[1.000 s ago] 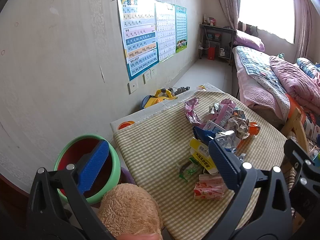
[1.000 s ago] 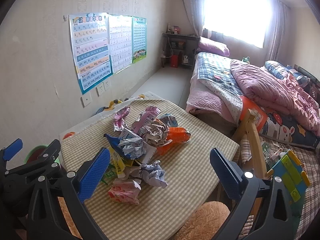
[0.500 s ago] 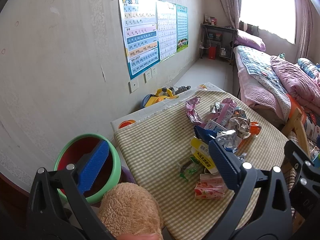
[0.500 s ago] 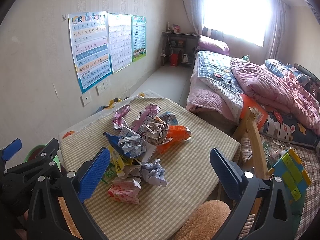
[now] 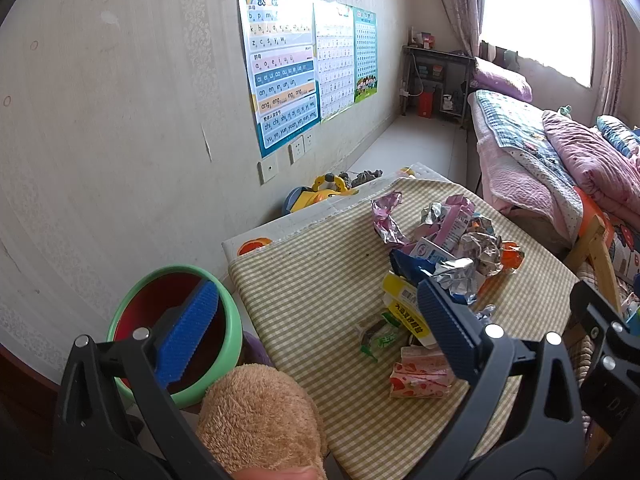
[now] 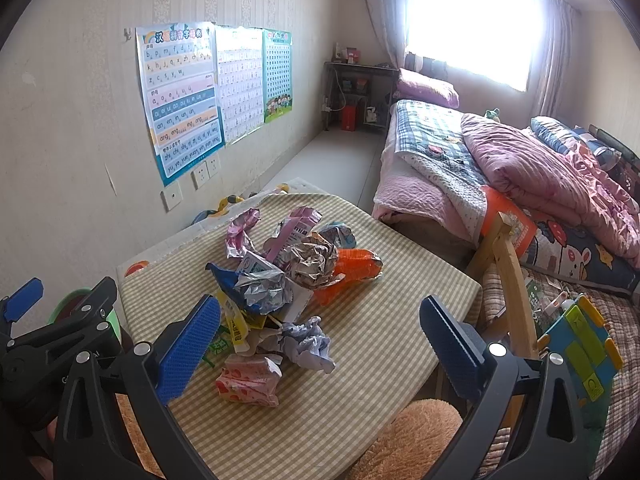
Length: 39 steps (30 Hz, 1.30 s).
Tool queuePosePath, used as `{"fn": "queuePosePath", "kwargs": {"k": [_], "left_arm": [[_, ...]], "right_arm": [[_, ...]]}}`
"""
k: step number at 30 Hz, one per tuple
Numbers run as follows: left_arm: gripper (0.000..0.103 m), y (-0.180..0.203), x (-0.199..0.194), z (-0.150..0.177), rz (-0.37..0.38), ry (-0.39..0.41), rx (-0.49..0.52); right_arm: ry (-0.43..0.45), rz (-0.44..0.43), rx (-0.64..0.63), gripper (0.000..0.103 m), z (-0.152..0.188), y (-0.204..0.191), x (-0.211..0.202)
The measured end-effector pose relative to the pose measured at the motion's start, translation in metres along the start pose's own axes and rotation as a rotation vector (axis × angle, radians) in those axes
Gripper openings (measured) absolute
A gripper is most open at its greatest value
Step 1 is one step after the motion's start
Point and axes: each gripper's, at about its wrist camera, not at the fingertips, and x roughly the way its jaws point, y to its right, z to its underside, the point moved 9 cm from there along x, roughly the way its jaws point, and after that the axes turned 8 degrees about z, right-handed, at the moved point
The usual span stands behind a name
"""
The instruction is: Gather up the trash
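A heap of crumpled wrappers [image 6: 288, 280] lies on the checked tablecloth [image 6: 380, 352], also seen in the left wrist view as the wrapper heap [image 5: 444, 248]. A pink carton [image 6: 248, 384] lies nearest me, shown too as the pink carton [image 5: 420, 376]. A green-rimmed red bin [image 5: 168, 320] stands on the floor left of the table. My left gripper [image 5: 316, 332] hangs open above the table's near left corner, nothing between its fingers. My right gripper [image 6: 320, 344] is open over the near side of the heap, holding nothing.
A bed with pink quilts [image 6: 540, 176] runs along the right. A wooden frame [image 6: 508, 280] and a colourful toy [image 6: 576, 344] stand by the table's right edge. Brown fuzzy sleeves [image 5: 260, 420] show at the bottom. Posters [image 5: 288, 64] hang on the left wall.
Both views have drifted very slightly; the grippers stay open and the trash has not moved.
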Motion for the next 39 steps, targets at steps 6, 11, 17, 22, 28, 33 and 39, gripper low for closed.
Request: {"fn": "queuePosePath", "kwargs": {"k": [6,11,17,22,28,33,39], "left_arm": [[0.098,-0.001,0.001,0.001,-0.002,-0.002,-0.002],[0.098,-0.001,0.001,0.001,-0.002,-0.003,-0.002],[0.098,-0.007,0.004,0.004,-0.002,-0.007,-0.016],[0.098,-0.019,0.012,0.006,-0.014,0.001,-0.038],[0.098,-0.033,0.034,0.021,-0.025,-0.029,-0.032],[0.098,-0.04,0.056,0.041,-0.039,-0.13,-0.024],[0.098,-0.038,0.068,0.053,0.026,-0.179,-0.036]], "right_arm": [[-0.001,0.001,0.001,0.096,0.0,0.0,0.0],[-0.002,0.001,0.0,0.096,0.0,0.0,0.0],[0.004,0.006,0.0,0.096,-0.001,0.003,0.003],[-0.043,-0.033,0.016,0.096,0.009,0.014,0.027],[-0.281,-0.142,0.035,0.096,0.068,0.002,0.092],[-0.414,-0.246,-0.011,0.094,0.107,-0.04,0.126],[-0.468,-0.325,-0.019,0.088,0.115,-0.075,0.141]]}}
